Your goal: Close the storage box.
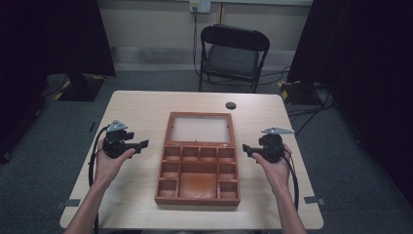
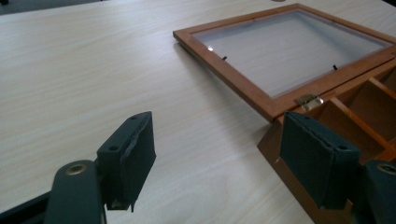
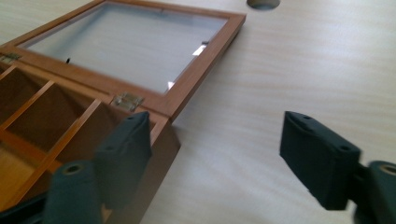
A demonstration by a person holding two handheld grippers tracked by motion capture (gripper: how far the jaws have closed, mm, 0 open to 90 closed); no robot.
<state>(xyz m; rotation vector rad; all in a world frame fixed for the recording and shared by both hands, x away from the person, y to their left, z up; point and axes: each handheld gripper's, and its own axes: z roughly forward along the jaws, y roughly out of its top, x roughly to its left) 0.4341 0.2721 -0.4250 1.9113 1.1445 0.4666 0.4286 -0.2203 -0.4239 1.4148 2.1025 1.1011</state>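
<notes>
On the pale wood-grain table (image 1: 136,105), at its centre, a reddish-brown wooden compartment box (image 1: 198,178) is placed with its glass-panelled hinged lid (image 1: 199,129) laid fully open and flat on the far side. Small square compartments are seen along the hinge side and down both flanks of the box, and one larger compartment lies in the middle toward the near edge. All compartments that can be seen are bare. Two small brass hinges (image 2: 309,100) are seen joining lid to box.

Left of the box, the left gripper (image 1: 142,144) is held in the person's left hand (image 1: 108,163), jaws pointed toward the box and set well apart, nothing between them; in the left gripper view its pads (image 2: 133,156) are seen just beside the box's corner, above the tabletop.

Right of the box, the right gripper (image 1: 245,148) is held in the right hand (image 1: 275,168), likewise pointed inward, jaws wide apart and unloaded.

Beyond the lid, a small dark round grommet (image 1: 231,105) is set into the tabletop. Behind the table, a black folding chair (image 1: 233,56) is positioned on grey carpet.
</notes>
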